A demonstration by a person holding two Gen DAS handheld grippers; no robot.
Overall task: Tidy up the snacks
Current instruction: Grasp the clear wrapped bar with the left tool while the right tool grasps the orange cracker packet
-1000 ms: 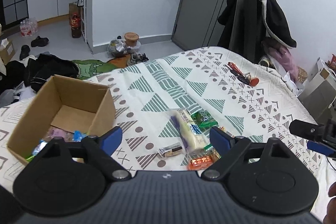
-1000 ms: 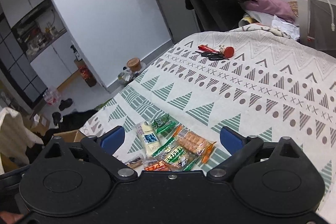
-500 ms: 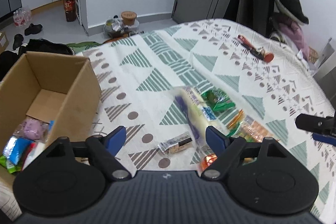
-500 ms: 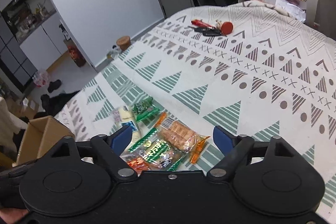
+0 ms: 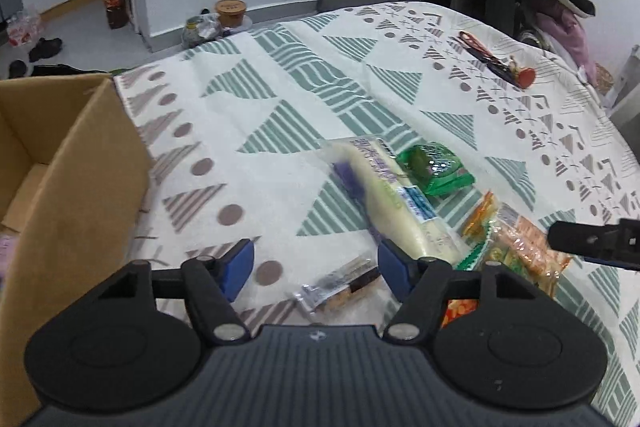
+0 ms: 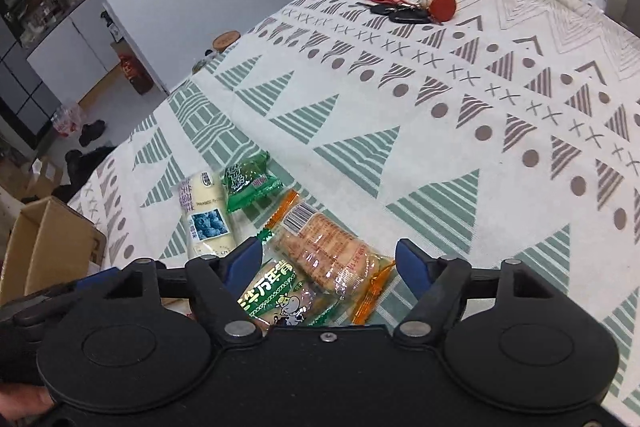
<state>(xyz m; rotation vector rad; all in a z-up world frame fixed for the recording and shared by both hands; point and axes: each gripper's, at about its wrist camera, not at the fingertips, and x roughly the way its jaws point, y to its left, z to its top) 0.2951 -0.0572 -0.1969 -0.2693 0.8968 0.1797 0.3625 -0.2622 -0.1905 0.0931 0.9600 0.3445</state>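
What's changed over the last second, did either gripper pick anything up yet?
No pickup yet. Both grippers moved in on the snack pile: the left gripper now frames the small silver-wrapped bar, the right gripper the orange cracker pack. Both stayed open and empty. Snacks, cardboard box and keys have not shifted.

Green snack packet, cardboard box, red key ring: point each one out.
green snack packet (image 6: pixel 248 185): right wrist view, middle of the wrapper.
cardboard box (image 5: pixel 76 195): left wrist view, outer side wall.
red key ring (image 6: pixel 442 7): right wrist view, the round red tag.
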